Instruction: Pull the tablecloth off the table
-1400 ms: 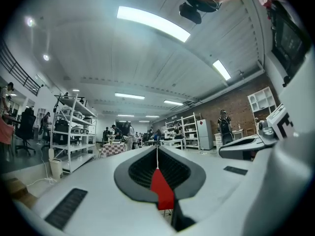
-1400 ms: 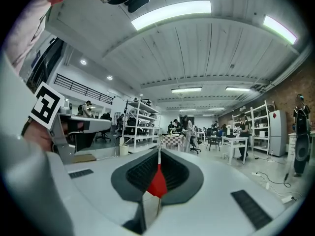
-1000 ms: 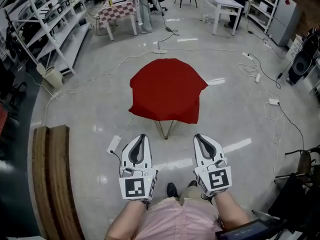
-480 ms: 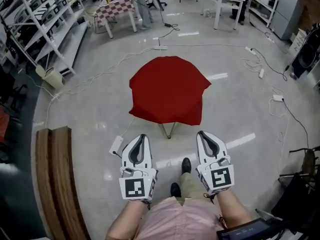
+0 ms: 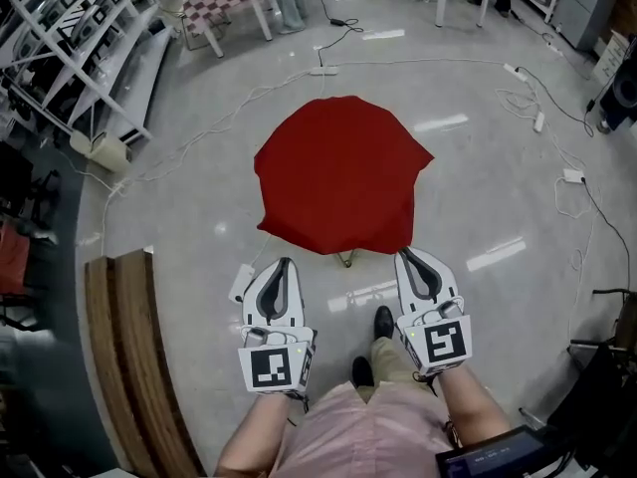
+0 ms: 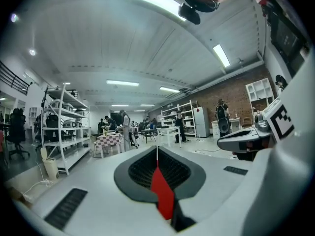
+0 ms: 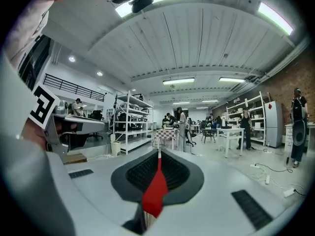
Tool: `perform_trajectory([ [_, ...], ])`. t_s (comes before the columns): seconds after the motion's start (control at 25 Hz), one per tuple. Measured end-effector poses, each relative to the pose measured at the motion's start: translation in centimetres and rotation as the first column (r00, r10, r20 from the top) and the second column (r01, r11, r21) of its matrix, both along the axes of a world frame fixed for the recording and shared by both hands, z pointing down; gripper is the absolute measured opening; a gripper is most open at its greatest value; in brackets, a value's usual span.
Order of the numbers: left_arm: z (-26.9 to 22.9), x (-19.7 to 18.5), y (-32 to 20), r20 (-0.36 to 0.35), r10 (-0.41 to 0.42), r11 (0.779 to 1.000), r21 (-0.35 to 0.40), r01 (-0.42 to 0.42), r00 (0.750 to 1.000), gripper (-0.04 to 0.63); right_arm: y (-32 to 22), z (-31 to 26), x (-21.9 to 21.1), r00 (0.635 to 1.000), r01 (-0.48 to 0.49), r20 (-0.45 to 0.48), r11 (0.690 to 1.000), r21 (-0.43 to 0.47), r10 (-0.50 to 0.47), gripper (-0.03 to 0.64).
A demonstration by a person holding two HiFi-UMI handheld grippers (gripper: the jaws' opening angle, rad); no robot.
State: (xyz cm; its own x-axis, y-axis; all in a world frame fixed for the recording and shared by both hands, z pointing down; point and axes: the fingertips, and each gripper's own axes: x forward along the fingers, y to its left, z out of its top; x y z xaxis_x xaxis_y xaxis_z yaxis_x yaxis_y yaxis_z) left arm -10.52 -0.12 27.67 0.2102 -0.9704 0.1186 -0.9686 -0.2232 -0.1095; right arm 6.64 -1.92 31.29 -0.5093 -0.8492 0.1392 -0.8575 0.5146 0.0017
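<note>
- Head view puts your left tool [image 5: 283, 264] and right tool [image 5: 407, 255] side by side above the floor, both just short of the cloth's near hem. Each gripper view shows its jaws clenched together and grasping nothing, so you'll need to spread them before any take.
- Just beyond the tips, the red tablecloth [image 5: 338, 172] is draped over a small counter [image 5: 345, 259]. Only the counter's thin legs show, under the near hem. The cloth hides the whole top and hangs past its edges.
- Expect the cloth to be light, soft and limp. It will bunch and fold rather than hold a shape, and thin fabric may slip out of a shallow pinch.
- Take hold on the near hanging hem, one tool toward its left corner and the other toward its right. Bite well into a fold.
- Those legs look slight, so a snag could drag or tip the counter. Draw the cloth evenly toward yourself.
- Farther off, a power strip [image 5: 320, 70] with its cables lies on the floor beyond the cloth's far edge, apart from it.
</note>
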Motion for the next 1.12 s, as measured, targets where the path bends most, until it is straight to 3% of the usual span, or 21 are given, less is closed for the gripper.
perform_trajectory([
  [0.44, -1.0, 1.3, -8.1, 0.054, -0.014, 1.000, 0.018, 0.013, 0.998, 0.026, -8.5, -0.6, 2.0, 1.000, 0.002, 0.010, 1.000, 0.031, -0.002, 0.018],
  [0.56, -0.8, 1.4, -9.5, 0.064, -0.021, 1.000, 0.019, 0.020, 0.998, 0.026, -9.9, 0.0, 2.4, 1.000, -0.014, -0.009, 0.999, -0.028, 0.014, 0.018],
  [0.64, -0.4, 1.5, -10.6, 0.071, -0.026, 1.000, 0.019, 0.025, 0.997, 0.026, -11.1, 0.0, 2.6, 1.000, -0.018, -0.003, 1.000, -0.021, 0.018, 0.018],
  [1.04, -0.9, 2.1, -14.3, 0.065, -0.056, 0.998, 0.034, 0.054, 0.996, 0.026, -15.3, -0.2, 3.1, 1.000, 0.029, -0.007, 0.999, 0.028, -0.029, 0.018],
  [1.12, -1.3, 1.2, -15.1, 0.058, -0.065, 0.997, 0.042, 0.062, 0.996, 0.026, -16.1, -0.4, 2.5, 1.000, 0.023, -0.018, 1.000, 0.001, -0.023, 0.018],
])
